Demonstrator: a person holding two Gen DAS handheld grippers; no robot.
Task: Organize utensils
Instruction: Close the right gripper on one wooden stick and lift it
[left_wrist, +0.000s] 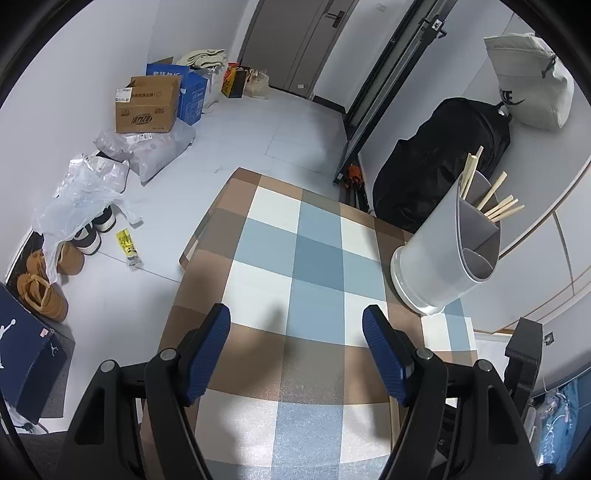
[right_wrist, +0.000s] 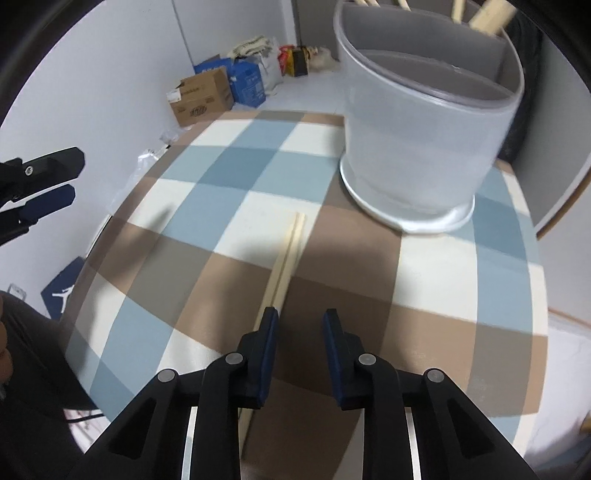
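A grey utensil holder (left_wrist: 443, 251) with inner compartments stands at the far right of the checked table (left_wrist: 295, 258); several wooden chopsticks (left_wrist: 495, 199) stick out of its far compartment. It also shows in the right wrist view (right_wrist: 424, 140). A pair of wooden chopsticks (right_wrist: 286, 254) lies flat on the table, running under my right gripper's left finger. My right gripper (right_wrist: 300, 328) is open and empty just above them. My left gripper (left_wrist: 295, 328) is open wide and empty over the table; it also shows in the right wrist view (right_wrist: 48, 181).
The table's left edge drops to a floor with cardboard boxes (left_wrist: 147, 103), plastic bags (left_wrist: 85, 184) and shoes (left_wrist: 44, 291). A black backpack (left_wrist: 436, 158) and a white bag (left_wrist: 532, 81) sit behind the holder.
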